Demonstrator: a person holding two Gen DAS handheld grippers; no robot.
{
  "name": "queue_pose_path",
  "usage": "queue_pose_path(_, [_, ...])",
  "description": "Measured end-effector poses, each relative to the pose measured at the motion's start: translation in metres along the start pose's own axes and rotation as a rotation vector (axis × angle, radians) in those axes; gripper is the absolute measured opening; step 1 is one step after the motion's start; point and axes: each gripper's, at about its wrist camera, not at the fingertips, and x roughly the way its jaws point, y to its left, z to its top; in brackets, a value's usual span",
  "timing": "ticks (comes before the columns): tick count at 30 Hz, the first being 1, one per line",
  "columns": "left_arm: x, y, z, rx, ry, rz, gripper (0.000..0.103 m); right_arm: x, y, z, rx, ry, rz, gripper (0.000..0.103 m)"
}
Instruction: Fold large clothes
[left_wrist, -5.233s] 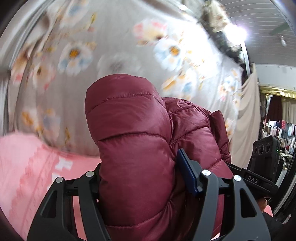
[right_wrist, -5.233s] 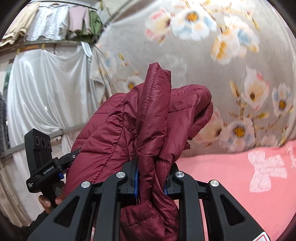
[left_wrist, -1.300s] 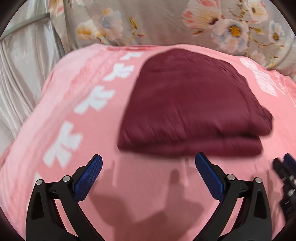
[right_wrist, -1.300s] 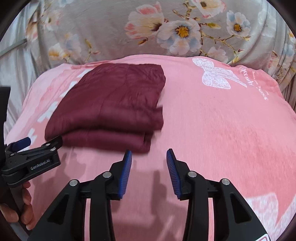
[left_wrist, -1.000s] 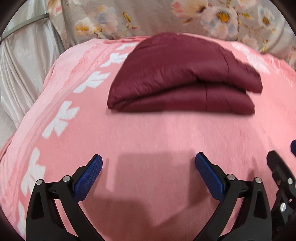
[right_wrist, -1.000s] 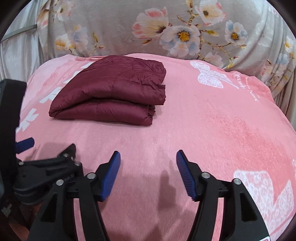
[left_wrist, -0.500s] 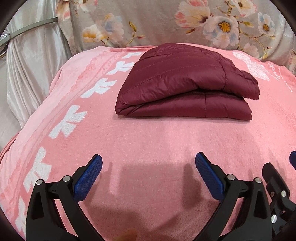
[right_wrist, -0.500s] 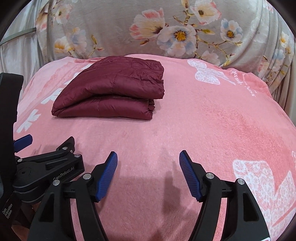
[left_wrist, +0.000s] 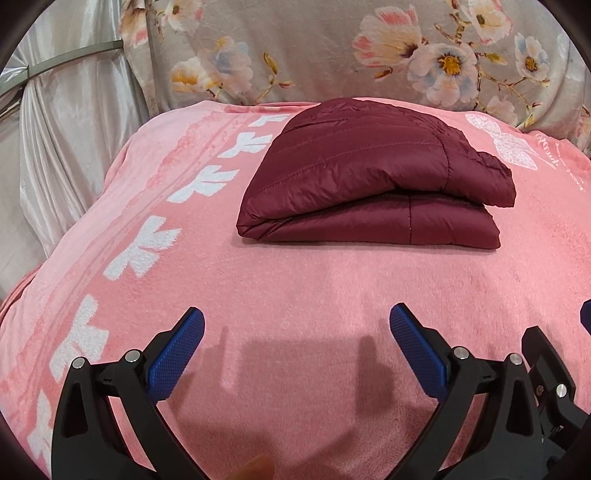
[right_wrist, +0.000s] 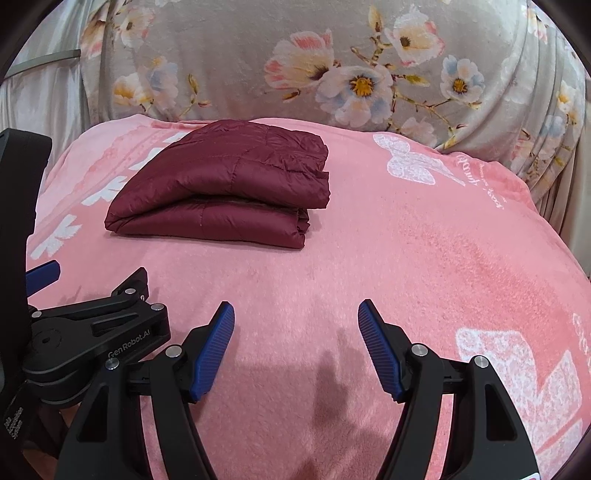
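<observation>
Nearest, the left gripper (left_wrist: 295, 347) and right gripper (right_wrist: 295, 343) both hung spread and empty over the blanket (right_wrist: 424, 258). Toward 12 o'clock lay the folded jacket (left_wrist: 369, 181); its puffy top layer risked springing open unpressed.

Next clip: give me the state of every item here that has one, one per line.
Maroon puffer jacket: folded into a flat stack, lying on the blanket, untouched.
Left hand-held gripper: open, empty, short of the jacket.
Right hand-held gripper: open, empty, short of the jacket.
Pink blanket: spread flat under the jacket.
Floral cloth: draped upright behind the blanket.
</observation>
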Motion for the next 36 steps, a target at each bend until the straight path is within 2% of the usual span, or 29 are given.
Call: queue_pose_path(36, [-0.0063,-0.0007,0.0004,0.003,-0.030,0.011,0.098,-0.0028,-0.0017,0.0008,0.008,-0.012,0.000,0.068])
